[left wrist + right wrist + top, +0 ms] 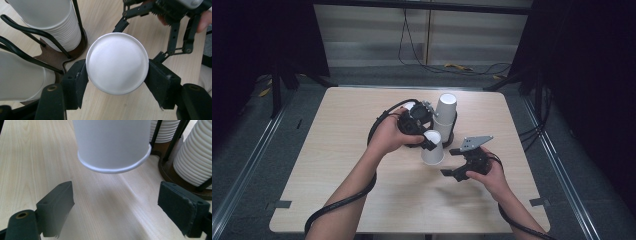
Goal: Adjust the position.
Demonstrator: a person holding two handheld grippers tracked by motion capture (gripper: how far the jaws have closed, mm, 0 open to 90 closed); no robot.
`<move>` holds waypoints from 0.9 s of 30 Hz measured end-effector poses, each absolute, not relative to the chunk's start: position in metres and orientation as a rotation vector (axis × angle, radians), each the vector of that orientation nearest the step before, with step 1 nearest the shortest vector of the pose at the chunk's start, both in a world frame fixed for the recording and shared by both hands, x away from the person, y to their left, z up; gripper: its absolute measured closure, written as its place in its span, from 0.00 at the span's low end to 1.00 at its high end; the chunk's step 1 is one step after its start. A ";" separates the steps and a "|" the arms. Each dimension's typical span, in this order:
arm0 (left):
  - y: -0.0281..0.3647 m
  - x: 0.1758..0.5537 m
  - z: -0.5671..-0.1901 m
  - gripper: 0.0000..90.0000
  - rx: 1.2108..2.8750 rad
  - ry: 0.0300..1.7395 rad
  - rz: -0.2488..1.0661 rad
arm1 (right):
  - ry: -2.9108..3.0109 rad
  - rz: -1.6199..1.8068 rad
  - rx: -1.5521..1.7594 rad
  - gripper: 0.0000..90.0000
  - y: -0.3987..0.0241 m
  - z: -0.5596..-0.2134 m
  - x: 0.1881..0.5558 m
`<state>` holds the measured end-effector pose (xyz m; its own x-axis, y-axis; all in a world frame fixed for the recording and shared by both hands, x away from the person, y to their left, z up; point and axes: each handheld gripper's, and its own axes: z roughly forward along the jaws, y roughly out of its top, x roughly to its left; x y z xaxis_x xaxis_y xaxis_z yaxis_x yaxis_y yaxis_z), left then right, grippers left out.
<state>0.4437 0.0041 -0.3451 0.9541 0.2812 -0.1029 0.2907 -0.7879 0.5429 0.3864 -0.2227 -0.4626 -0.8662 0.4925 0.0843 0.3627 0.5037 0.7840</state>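
Left gripper [116,75] jaws clamped on inverted paper cup [117,63], held just above tabletop [362,200] beside cup rack [447,132]; right gripper [120,207] jaws open, empty, just below; risk: thin wall crushing or slipping free.

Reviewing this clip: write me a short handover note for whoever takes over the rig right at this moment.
Left hand-held gripper: shut on a single upside-down paper cup, gripping its sides near the closed bottom; the cup is held above the table, rim down.
Right hand-held gripper: open, nothing between the jaws, pointing at the cup's rim from close by, not touching.
Cup holder with stacks of cups stands just behind.
Done: one cup is apart from the stacks.
Left: probably take the cup with the right hand-held gripper, or set it down; the goal spot can't be told.
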 end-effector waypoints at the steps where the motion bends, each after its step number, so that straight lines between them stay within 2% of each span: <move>1: 0.004 0.444 -0.346 0.40 2.526 0.408 -0.023 | 2.589 1.301 0.743 0.14 -0.224 -0.462 0.387; 27: -0.013 0.441 -0.360 0.40 2.537 0.368 -0.067 | 2.566 1.357 0.724 0.14 -0.220 -0.456 0.386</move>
<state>0.4406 -0.0131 -0.3600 0.9608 0.2469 -0.1258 0.2754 -0.8002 0.5328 0.3864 -0.2201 -0.4562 -0.8724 0.4803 0.0905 0.3452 0.4744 0.8098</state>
